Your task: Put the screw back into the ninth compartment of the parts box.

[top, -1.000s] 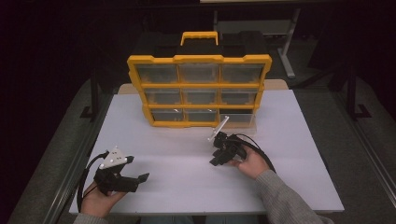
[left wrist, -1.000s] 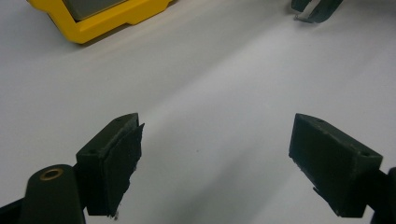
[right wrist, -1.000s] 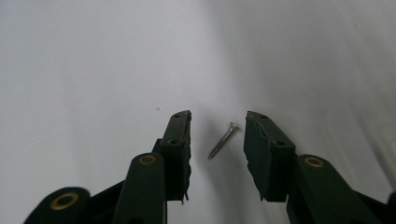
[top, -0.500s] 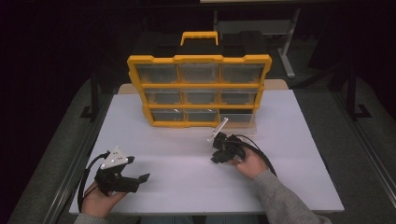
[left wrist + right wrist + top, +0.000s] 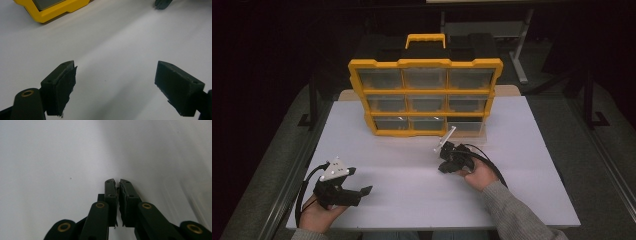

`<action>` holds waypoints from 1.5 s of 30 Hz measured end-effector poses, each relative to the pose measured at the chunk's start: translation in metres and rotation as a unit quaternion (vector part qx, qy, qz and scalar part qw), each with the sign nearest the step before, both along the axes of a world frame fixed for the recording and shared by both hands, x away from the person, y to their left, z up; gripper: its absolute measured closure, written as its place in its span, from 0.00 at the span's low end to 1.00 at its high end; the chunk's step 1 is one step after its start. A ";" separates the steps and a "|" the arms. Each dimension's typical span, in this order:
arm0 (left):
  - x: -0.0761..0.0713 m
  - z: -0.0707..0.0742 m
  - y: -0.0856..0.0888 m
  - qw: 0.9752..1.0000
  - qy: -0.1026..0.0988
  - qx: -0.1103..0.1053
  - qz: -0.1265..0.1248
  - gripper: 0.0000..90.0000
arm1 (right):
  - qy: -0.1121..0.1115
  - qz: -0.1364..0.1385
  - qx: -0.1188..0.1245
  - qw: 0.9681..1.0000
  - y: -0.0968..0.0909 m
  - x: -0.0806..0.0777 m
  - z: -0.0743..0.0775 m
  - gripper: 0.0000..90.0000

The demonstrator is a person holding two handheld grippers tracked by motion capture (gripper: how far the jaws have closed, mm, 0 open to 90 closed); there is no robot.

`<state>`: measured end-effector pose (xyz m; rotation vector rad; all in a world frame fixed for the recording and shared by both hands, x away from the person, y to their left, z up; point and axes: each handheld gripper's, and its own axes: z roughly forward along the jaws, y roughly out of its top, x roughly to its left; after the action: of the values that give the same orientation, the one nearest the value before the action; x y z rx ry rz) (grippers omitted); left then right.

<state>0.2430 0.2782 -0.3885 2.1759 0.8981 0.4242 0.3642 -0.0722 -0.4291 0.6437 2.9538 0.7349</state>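
High view: the right gripper (image 5: pixel 443 169), frame centre, has just pressed its jaws together on nothing; the left gripper (image 5: pixel 364 191), lower left, stands spread. The yellow drawer organizer (image 5: pixel 425 95) sits upper centre, its drawer contents unreadable.

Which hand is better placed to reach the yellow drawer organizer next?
Right, probably. The right gripper sits just in front of the organizer, near its bottom-right drawer, jaws shut on nothing. The left gripper rests open, farther back near the table's front edge.

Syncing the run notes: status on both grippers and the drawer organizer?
Left gripper open, empty, over bare table. Right gripper has just closed, nothing between its jaws, near the yellow drawer organizer. All drawers look shut. Nothing in the way.
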 end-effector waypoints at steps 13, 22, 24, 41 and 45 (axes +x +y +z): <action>-0.001 0.000 0.001 1.000 0.000 -0.002 0.004 0.18 | 0.024 0.001 0.007 1.000 -0.002 0.007 0.000 0.97; -0.001 0.000 0.001 1.000 0.000 -0.001 0.004 0.18 | 0.037 0.013 0.015 0.999 -0.001 0.006 0.002 0.97; -0.001 0.000 0.001 1.000 0.000 -0.002 0.005 0.18 | 0.040 0.014 0.020 0.999 -0.002 0.006 0.004 0.97; -0.001 0.001 0.001 1.000 0.000 -0.004 0.004 0.18 | 0.040 0.036 0.040 0.998 -0.001 0.005 0.036 0.97; -0.001 0.001 0.001 1.000 0.000 -0.004 0.003 0.18 | 0.035 0.041 0.053 0.997 -0.004 0.007 0.049 0.97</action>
<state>0.2417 0.2794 -0.3873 2.1667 0.9055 0.4245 0.3712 -0.0759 -0.3803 0.5689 3.0388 0.8986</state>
